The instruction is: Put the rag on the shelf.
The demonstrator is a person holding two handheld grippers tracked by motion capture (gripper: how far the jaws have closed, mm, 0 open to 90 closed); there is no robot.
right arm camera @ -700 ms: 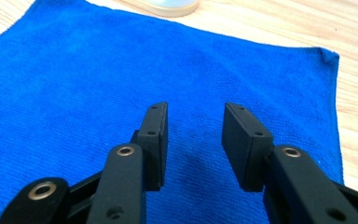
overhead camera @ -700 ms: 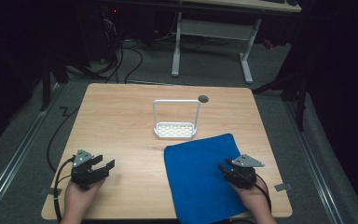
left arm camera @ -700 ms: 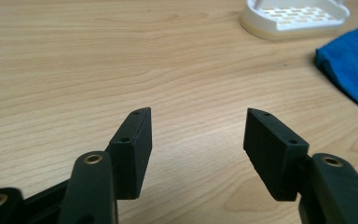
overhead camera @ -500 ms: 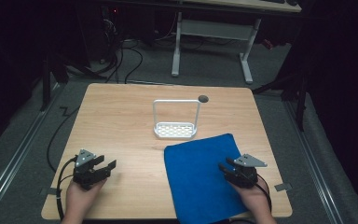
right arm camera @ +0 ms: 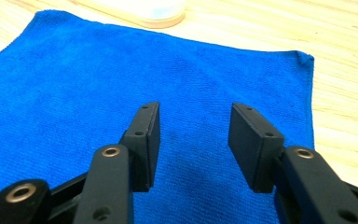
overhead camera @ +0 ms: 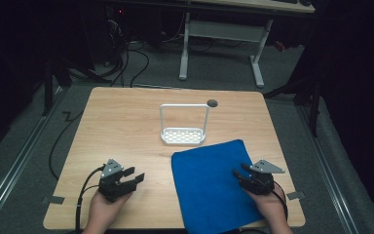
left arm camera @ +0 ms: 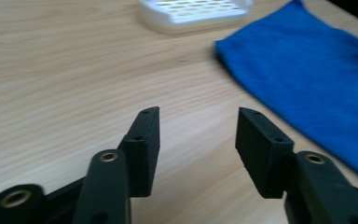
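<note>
A blue cloth (overhead camera: pixel 209 187) lies flat on the front right part of the wooden table (overhead camera: pixel 121 126), with its near edge hanging over the front. My left gripper (overhead camera: pixel 135 175) rests low over bare wood left of the cloth, jaws open and empty. From the left gripper view, the left gripper (left arm camera: pixel 198 114) points at the wood, with the cloth (left arm camera: pixel 307 79) to the right. My right gripper (overhead camera: pixel 239 170) sits over the cloth's right side, open with nothing in it. The right gripper view has the right gripper (right arm camera: pixel 195 108) just above the cloth (right arm camera: pixel 121 70).
A white perforated tray with a tall wire handle (overhead camera: pixel 183 135) stands at the table's middle, just behind the cloth. A small round hole (overhead camera: pixel 212 103) is in the tabletop behind it. Dark floor with cables and a desk frame surrounds the table.
My left gripper has shifted to the right, closer to the cloth. The right gripper has barely moved. Both stay open.
</note>
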